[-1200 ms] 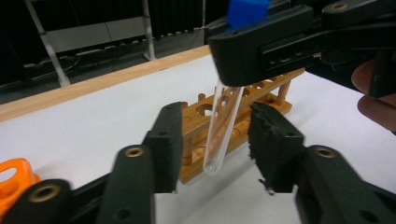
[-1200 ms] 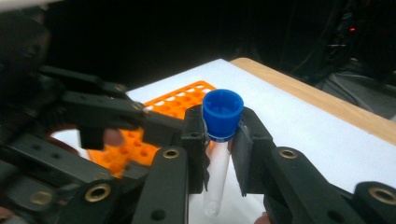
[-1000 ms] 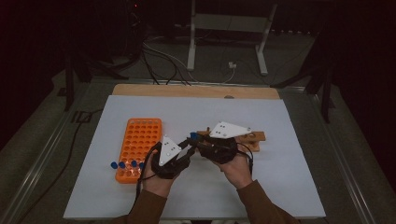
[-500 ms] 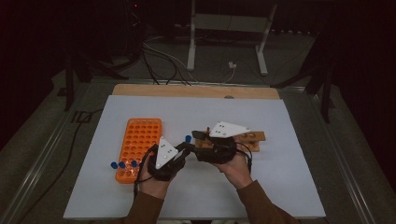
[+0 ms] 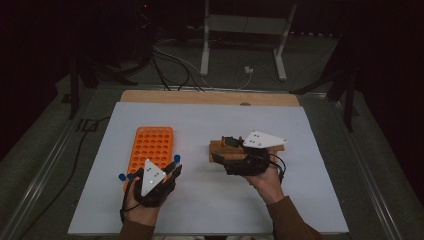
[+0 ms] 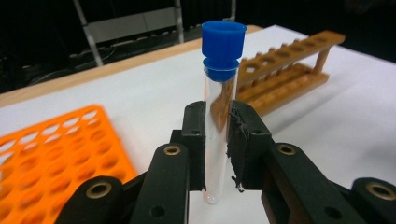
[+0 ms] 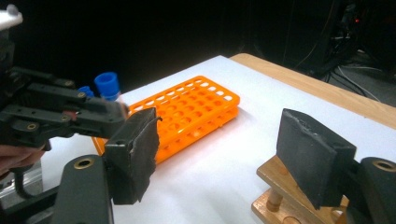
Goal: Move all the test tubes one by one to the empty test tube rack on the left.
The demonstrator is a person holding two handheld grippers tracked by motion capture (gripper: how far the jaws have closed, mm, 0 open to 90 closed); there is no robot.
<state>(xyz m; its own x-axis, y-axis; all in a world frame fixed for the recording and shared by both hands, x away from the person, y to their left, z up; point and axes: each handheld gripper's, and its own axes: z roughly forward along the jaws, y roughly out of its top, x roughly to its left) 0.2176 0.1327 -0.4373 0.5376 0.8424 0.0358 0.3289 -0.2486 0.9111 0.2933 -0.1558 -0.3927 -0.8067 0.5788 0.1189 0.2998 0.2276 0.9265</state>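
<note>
So the left gripper (image 6: 216, 140) was pinching a clear tube with a blue cap (image 6: 223, 93), held upright just off the near-right corner of the orange rack (image 5: 150, 147). The right gripper (image 7: 224, 154) had just been opening, jaws spread with nothing between them, parked over the wooden rack (image 5: 247, 150) at about 3 o'clock from the orange one. Looked like a handoff step, tube headed for the orange rack. Next move probably needs lining the tube's bottom over a free hole before lowering.

We see a white table sheet (image 5: 210, 120), wooden board edge (image 5: 200, 96); behind, a metal stand (image 5: 245, 25), floor cables (image 5: 175, 65)
</note>
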